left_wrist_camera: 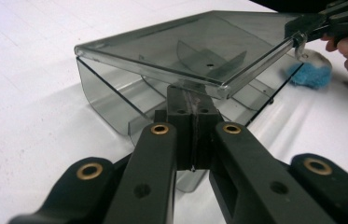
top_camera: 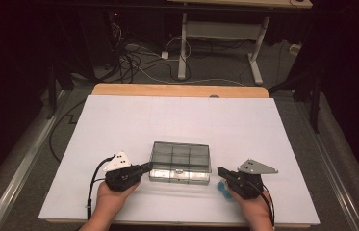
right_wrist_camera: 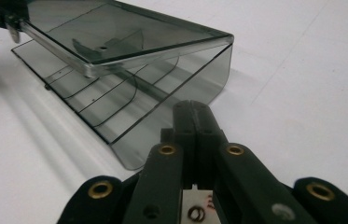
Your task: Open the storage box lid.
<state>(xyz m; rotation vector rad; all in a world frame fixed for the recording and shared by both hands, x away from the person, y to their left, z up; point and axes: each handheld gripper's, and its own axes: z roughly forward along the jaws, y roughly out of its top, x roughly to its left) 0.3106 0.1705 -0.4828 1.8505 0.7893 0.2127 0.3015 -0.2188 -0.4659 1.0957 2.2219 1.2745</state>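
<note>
Flanking clear box [top_camera: 180,162], left tool [top_camera: 144,168], right tool [top_camera: 221,172], jaws together

A smoky-grey transparent plastic compartment box [top_camera: 180,162] with inner dividers is seen on the white table sheet [top_camera: 177,120], near its front edge. Its hinged lid [left_wrist_camera: 185,51] is raised slightly, tilted above the base.

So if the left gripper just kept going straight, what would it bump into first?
Most likely the clear plastic box. The left gripper, jaws shut, points right at the box's near end, just under the edge of its raised lid. Whether it already touches is hard to tell.
</note>
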